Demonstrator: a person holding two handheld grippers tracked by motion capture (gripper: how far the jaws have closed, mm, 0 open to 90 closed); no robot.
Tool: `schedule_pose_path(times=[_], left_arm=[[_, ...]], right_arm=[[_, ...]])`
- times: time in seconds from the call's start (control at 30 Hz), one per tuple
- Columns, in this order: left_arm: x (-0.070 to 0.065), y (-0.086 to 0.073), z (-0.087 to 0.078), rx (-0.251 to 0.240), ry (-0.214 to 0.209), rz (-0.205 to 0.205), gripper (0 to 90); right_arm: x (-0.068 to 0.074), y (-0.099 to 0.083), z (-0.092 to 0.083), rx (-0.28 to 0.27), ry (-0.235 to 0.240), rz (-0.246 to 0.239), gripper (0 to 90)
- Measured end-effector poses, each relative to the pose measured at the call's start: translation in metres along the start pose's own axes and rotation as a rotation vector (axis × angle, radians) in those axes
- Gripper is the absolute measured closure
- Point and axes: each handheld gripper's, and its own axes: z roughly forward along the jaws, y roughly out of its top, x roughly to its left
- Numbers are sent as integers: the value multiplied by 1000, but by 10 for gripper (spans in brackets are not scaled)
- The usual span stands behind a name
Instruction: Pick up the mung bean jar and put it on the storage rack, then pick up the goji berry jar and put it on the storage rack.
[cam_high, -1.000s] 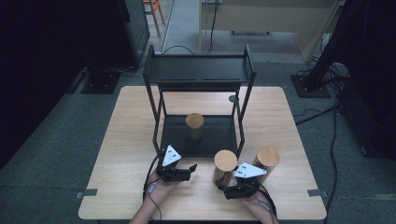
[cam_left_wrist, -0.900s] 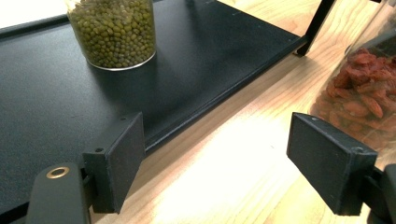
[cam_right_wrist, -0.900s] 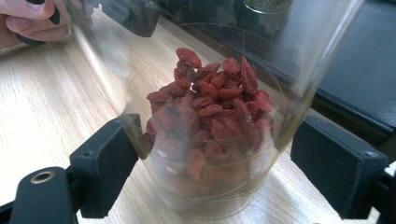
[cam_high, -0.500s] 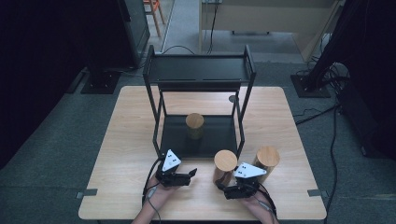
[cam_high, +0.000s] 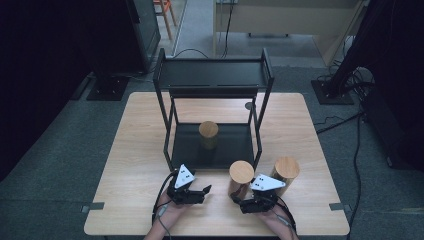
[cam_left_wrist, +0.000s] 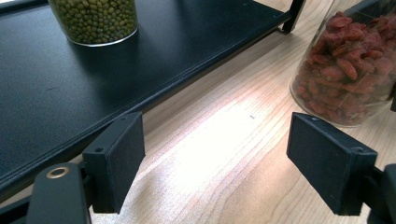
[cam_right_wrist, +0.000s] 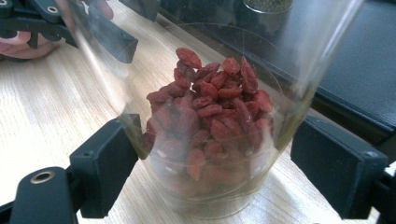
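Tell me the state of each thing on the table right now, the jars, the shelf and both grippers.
Left gripper: open, nothing between its jaws.
Right gripper: open, jaws either side of the red berry jar, not closed on it.
Red berry jar: upright on the table, lid on.
Green bean jar: upright on the rack's bottom shelf, lid on.
Third jar: upright on the table, lid on.
Black rack: upright, top shelf bare.

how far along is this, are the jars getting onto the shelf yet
Done: one jar of green beans already stands on the black rack's lower shelf. In hand: the right hand-held gripper is open with its jaws either side of the jar of red berries, not yet closed on it. Left: a third wooden-lidded jar waits on the table; the left hand-held gripper is open over bare wood.
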Motion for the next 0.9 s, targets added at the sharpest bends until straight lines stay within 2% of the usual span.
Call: schedule_pose_path(times=[0.57, 0.9], left_arm=[[1, 0, 1, 12, -2, -13, 198], [2, 1, 2, 23, 1, -17, 198]], right_arm=[[0, 0, 0, 14, -3, -3, 151], [2, 1, 3, 23, -25, -17, 149]])
